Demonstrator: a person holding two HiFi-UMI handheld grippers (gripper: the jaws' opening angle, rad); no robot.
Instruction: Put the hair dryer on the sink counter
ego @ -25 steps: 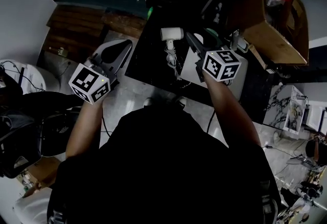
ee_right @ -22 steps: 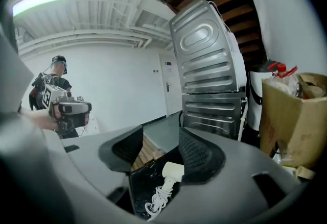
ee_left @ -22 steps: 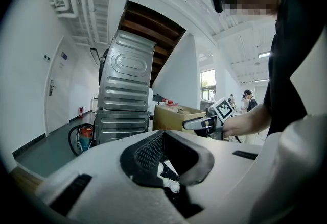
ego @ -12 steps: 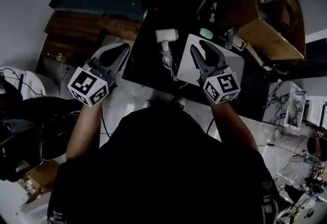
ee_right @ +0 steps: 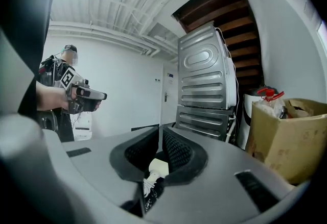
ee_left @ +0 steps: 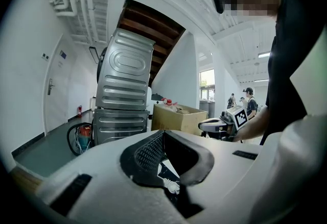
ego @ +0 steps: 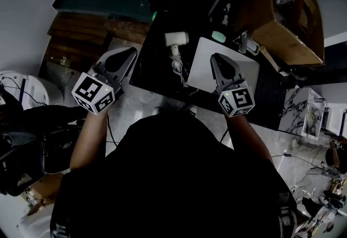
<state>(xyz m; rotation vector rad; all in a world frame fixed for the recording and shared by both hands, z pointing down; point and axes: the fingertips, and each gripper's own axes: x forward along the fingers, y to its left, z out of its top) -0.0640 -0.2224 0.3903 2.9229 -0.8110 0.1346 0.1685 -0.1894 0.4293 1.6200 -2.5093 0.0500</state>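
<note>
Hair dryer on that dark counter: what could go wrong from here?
1. The hair dryer lies close to the white sink; a nudge might tip it in.
2. Its cord lies bunched toward the front edge of the counter and could snag.
3. The right gripper, jaws closing on nothing, hangs over the sink nearby and might bump the dryer.

White hair dryer (ego: 176,38) on dark sink counter (ego: 153,68)
</note>
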